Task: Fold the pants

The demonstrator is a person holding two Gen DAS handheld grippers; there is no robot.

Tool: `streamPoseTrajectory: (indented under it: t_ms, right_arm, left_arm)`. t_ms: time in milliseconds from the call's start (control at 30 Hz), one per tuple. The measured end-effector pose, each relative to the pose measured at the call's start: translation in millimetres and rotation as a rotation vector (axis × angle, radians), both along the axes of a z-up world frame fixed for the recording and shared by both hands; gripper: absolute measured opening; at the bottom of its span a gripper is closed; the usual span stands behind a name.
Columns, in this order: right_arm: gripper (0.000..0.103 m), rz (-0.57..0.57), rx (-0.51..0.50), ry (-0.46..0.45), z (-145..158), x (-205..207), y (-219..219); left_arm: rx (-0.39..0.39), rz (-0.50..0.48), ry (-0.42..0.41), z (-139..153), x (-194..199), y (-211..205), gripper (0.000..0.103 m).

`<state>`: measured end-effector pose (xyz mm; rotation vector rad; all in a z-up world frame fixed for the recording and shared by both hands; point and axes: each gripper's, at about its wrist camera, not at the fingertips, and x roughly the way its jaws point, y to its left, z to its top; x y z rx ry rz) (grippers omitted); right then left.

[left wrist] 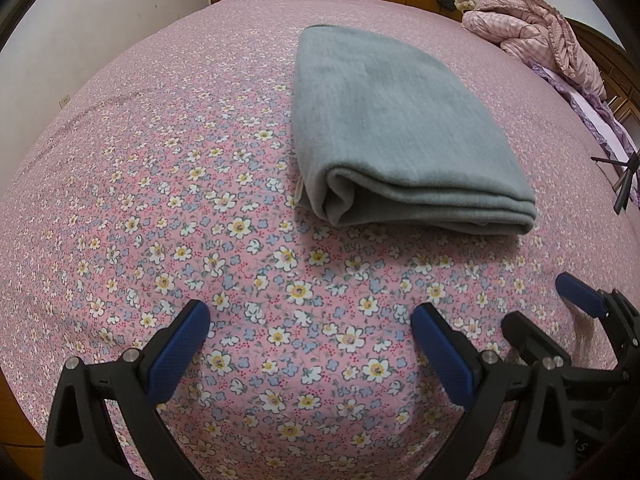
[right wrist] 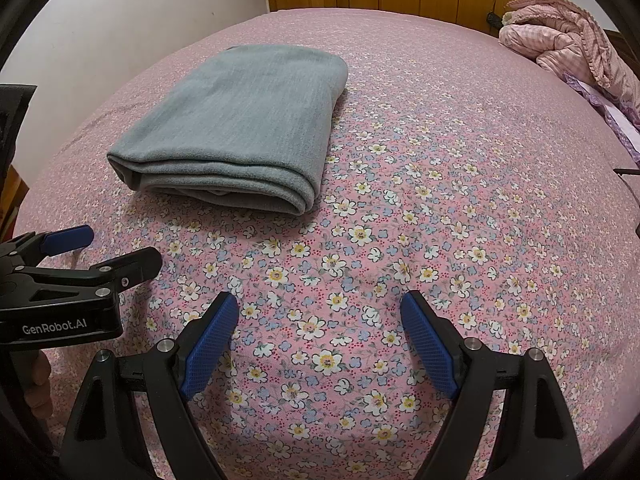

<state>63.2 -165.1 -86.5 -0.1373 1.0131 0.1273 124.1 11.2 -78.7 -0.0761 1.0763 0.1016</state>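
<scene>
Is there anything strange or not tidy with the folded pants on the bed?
Nothing stands out. The grey pants lie folded in a neat, flat stack on the floral sheet; only the near edge shows slightly uneven layers. Both the left gripper and right gripper are open and apart from the pants.

Matt grey fleecy pants (left wrist: 400, 120) on floral cotton sheet (left wrist: 160, 200).

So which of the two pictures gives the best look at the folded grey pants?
The right wrist view: the pants lie whole in frame, their stacked layers and rolled fold facing the camera. The left wrist view shows the pants whole too, with the layered edge, but more stretched toward the far end.
</scene>
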Motion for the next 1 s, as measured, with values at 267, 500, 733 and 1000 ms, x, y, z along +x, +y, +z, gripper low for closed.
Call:
streamPoseTrajectory:
  t_ms: [267, 500, 733, 1000]
  right_arm:
    - [0.086, 0.000, 0.000, 0.000, -0.1, -0.1, 0.5]
    - [0.086, 0.004, -0.005, -0.001, 0.0, -0.2, 0.9]
    - [0.087, 0.004, -0.005, -0.001, -0.2, -0.4, 1.0]
    - [0.087, 0.003, -0.005, -0.002, -0.6, -0.6, 1.4]
  left_arm:
    - [0.000, 0.000, 0.000, -0.2, -0.1, -1.2, 0.103]
    - [-0.003, 0.001, 0.000, -1.0, -0.6, 1.7, 0.103]
    - [-0.002, 0.000, 0.000, -0.7, -0.5, -0.2, 0.103]
    - [-0.002, 0.000, 0.000, -0.7, -0.6, 0.0, 0.103]
